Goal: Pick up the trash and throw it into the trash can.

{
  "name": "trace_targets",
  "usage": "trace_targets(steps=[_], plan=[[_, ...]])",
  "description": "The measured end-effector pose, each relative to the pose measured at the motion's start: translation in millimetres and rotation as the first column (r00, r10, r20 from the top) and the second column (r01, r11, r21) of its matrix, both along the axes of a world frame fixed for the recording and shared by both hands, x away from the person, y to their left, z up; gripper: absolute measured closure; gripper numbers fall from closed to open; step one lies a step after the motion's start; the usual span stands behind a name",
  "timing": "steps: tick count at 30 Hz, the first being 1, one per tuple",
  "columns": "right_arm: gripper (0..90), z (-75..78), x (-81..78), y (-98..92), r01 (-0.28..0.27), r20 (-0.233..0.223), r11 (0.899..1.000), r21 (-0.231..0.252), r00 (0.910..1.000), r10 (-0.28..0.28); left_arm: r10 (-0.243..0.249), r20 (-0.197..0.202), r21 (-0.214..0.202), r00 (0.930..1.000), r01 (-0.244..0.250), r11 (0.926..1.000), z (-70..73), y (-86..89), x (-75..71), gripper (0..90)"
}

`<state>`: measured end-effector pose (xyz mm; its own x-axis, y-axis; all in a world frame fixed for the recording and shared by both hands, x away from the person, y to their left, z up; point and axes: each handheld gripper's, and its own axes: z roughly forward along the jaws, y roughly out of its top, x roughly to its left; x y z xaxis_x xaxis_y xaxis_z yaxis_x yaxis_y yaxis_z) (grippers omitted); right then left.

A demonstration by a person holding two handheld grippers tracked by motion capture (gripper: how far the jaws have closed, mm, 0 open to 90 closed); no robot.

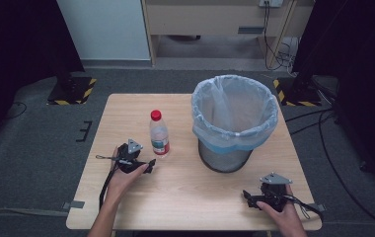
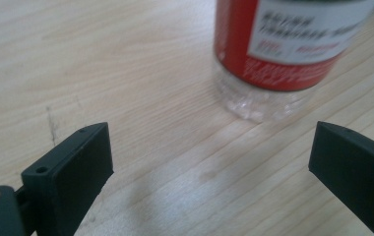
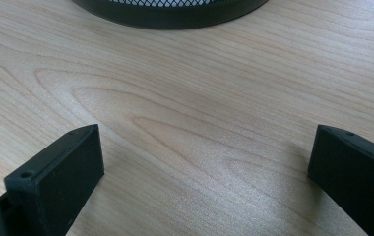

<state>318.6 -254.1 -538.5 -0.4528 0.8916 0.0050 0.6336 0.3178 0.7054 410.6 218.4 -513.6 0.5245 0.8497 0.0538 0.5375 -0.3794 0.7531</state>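
A clear plastic bottle (image 1: 159, 134) with a red cap and a red-and-white label stands upright on the wooden table (image 1: 126, 111). My left gripper (image 1: 148, 166) lies just in front of it and to its left, open, with nothing between its jaws. In the left gripper view the bottle (image 2: 278, 59) stands a short way beyond the gripper (image 2: 209, 157), toward the right jaw. My right gripper (image 1: 247, 197) rests near the table's front right, open and empty. In the right gripper view the gripper (image 3: 204, 162) faces the bin's black base (image 3: 170, 12).
A mesh waste bin (image 1: 232, 123) lined with a pale blue bag stands at the table's right half, between the bottle and the right edge. Bare wood lies between the two grippers. Dark stands with striped bases sit on the floor beyond the table.
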Motion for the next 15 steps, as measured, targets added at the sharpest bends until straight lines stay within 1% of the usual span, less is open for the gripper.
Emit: trace_targets(steps=[1,2,3,4,5,6,7,8,9,10,11,13,15], plan=[[0.3,-0.1,0.0,0.0,0.000,0.001,1.000,0.000,1.0000,0.000,-0.016,0.009,-0.001,0.9998,0.016,0.9999,2.6,-4.0,-2.0,1.8],[0.3,-0.1,0.0,0.0,0.000,0.001,1.000,0.000,1.0000,0.000,-0.016,0.009,-0.001,0.9998,0.016,0.9999,2.6,-4.0,-2.0,1.9],[0.3,-0.1,0.0,0.0,0.000,0.002,1.000,0.000,1.0000,0.000,-0.026,0.015,0.000,0.9995,0.026,0.9997,3.8,-6.3,-3.3,1.9],[0.3,-0.1,0.0,0.0,0.000,0.001,1.000,0.000,1.0000,0.000,-0.031,0.033,0.005,0.9990,0.031,0.9995,5.9,-8.8,-5.0,2.0],[0.3,-0.1,0.0,0.0,0.000,0.001,1.000,0.000,1.0000,0.000,-0.031,0.033,0.005,0.9990,0.031,0.9995,5.9,-8.8,-5.0,2.0],[0.3,-0.1,0.0,-0.1,-0.001,0.001,1.000,0.000,1.0000,0.001,-0.046,0.044,-0.002,0.9980,0.046,0.9989,9.1,-10.1,-6.0,2.0],[0.3,-0.1,0.0,-0.1,-0.001,0.001,1.000,0.000,1.0000,0.001,-0.046,0.044,-0.002,0.9980,0.046,0.9989,9.1,-10.1,-6.0,2.0],[0.3,-0.1,0.0,-0.1,-0.001,0.001,1.000,0.000,1.0000,0.001,-0.049,0.049,-0.018,0.9976,0.050,0.9986,10.6,-9.9,-6.1,2.0],[0.3,-0.1,0.0,-0.1,-0.001,0.001,1.000,0.000,1.0000,0.001,-0.059,0.055,-0.021,0.9968,0.060,0.9980,13.0,-9.9,-6.2,2.0],[0.3,-0.1,0.0,-0.1,-0.001,0.001,1.000,0.000,1.0000,0.001,-0.059,0.055,-0.021,0.9968,0.060,0.9980,13.0,-9.9,-6.2,2.2],[0.3,-0.1,0.0,-0.1,-0.001,0.001,1.000,0.000,1.0000,0.001,-0.062,0.051,-0.043,0.9968,0.064,0.9970,13.7,-9.4,-6.0,2.2],[0.3,-0.1,0.0,-0.1,-0.001,0.001,1.000,0.000,1.0000,0.001,-0.074,0.056,-0.033,0.9957,0.075,0.9966,13.8,-9.7,-7.4,2.5],[0.3,-0.1,0.0,-0.1,-0.001,0.001,1.000,0.000,1.0000,0.001,-0.080,0.051,-0.038,0.9955,0.082,0.9959,13.1,-9.7,-7.4,2.3]])
